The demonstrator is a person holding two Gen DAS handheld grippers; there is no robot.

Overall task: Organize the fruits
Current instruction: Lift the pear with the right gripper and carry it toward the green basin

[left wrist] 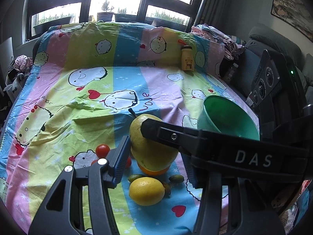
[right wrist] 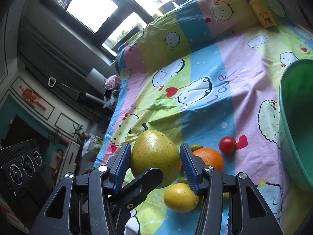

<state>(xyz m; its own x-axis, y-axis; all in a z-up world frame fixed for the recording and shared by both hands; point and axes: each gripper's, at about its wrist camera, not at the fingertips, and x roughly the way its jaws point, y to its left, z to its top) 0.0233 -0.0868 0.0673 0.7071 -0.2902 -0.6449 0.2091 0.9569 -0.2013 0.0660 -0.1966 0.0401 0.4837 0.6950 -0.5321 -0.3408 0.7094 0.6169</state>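
A pear (right wrist: 155,157) is clamped between both the right gripper (right wrist: 155,167) and left gripper (left wrist: 150,146), lifted clear of the bedsheet (left wrist: 82,117), probably for transfer into the green bowl (left wrist: 228,118) nearby.

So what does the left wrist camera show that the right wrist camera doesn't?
Only the left wrist view shows the bowl's full opening, a framed painting on the wall and a second tomato behind the left gripper.

Only the right wrist view shows both pads of the right gripper pressed on the pear, plus red ornaments on a wall.

Both show the pear, orange, lemon, a tomato, the jar and the cartoon sheet.
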